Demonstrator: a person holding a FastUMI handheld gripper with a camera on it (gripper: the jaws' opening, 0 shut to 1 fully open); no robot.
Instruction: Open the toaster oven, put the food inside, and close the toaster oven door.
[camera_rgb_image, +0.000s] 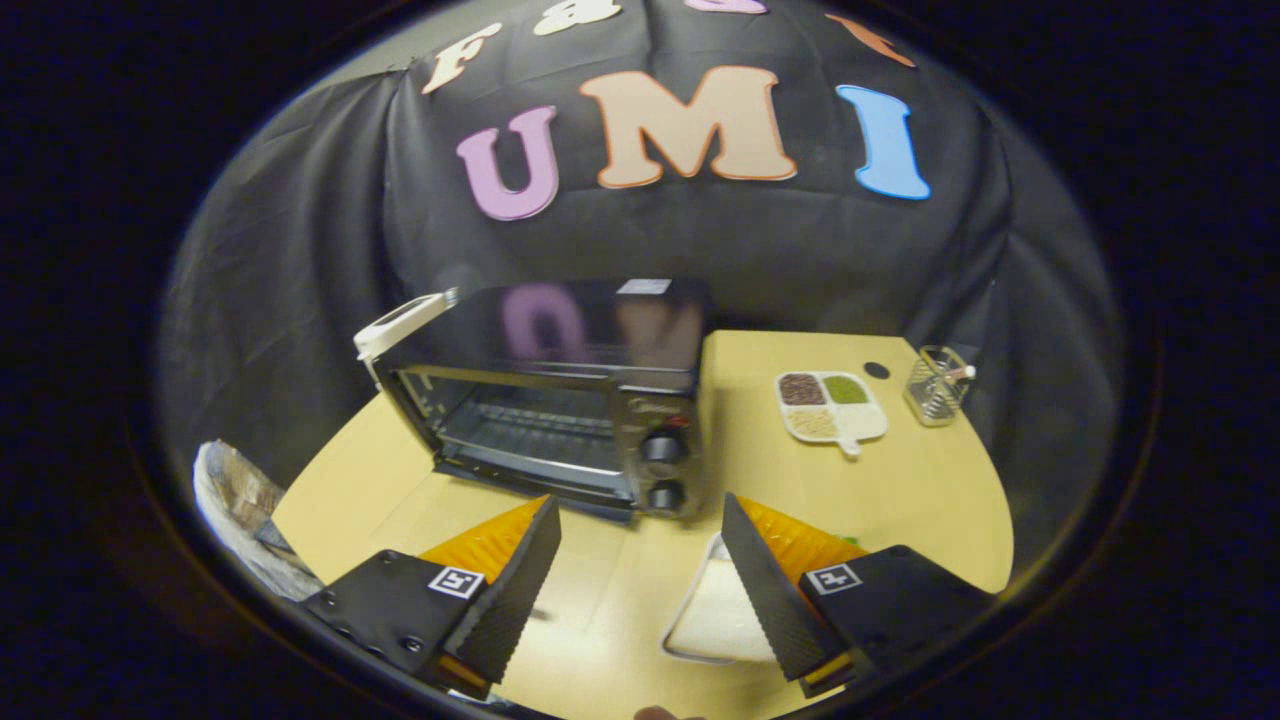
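Observation:
The black toaster oven (560, 400) stands on the yellow table (900, 500), just beyond my fingertips. Its wire rack shows through the front, and two knobs (664, 470) sit one above the other on its right side. I cannot tell whether the glass door is shut. A white part (400, 325) sticks out at the oven's top left corner. My gripper (640, 540) hangs open above the table, with nothing between its fingers. A white rounded tray (715, 610) lies on the table below, partly hidden by the right finger (770, 590). What it holds is unclear.
A white divided dish (830, 405) with grains in its sections lies right of the oven. Beyond it stands a small clear holder (938, 385), near a dark round spot (877, 370) in the tabletop. A crumpled grey bundle (235, 500) lies at the table's left edge.

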